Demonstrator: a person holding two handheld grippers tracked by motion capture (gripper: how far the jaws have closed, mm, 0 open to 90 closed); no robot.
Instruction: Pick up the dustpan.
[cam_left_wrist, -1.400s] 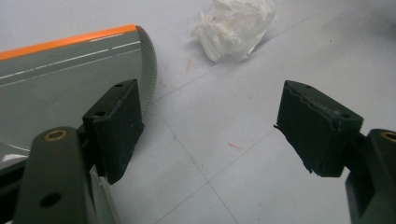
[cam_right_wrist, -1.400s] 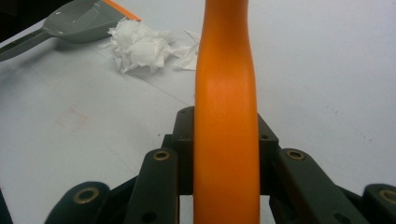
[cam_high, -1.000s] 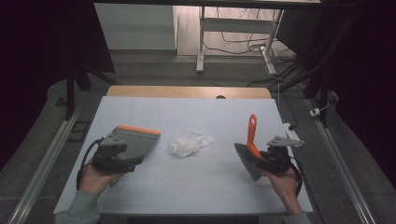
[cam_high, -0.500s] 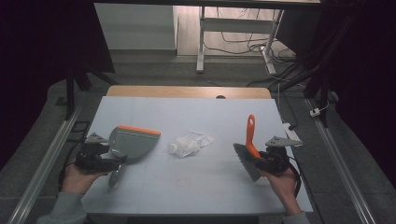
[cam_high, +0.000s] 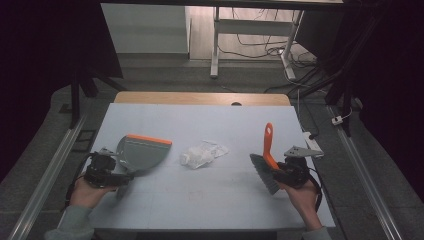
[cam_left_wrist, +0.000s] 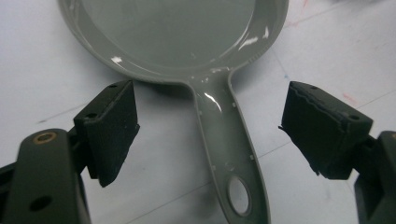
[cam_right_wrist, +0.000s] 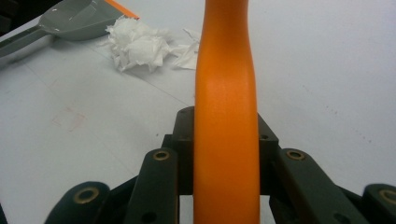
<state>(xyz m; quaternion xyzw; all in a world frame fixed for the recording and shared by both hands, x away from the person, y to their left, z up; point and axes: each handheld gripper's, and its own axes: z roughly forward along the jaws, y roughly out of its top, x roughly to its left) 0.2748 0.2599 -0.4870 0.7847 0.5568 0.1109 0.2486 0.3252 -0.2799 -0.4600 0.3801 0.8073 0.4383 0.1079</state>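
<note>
Left gripper is standing released, its jaws spread wide on either side of the dustpan handle without touching it, as the left gripper view is showing; the dustpan handle is running straight up between the pads toward the pan. Right gripper is clenching the brush by its orange handle, with the bristles pointing toward the table's middle and the handle rising away from the person.

Crumpled tissue is lying on the white table between the two tools, just beside the dustpan's orange lip and a little farther from the bristles. The dustpan's long axis is running from the left gripper toward the tissue, mouth facing it, so a straight closing of the left jaws on the handle appears to be the step in hand.

Judging by position, the left hand is sitting nearer the dustpan, while the right hand is holding the brush on the tissue's far side. Bare table is lying on every side of the tissue, and the table edges are standing well apart from it, leaving open room for sweeping.
</note>
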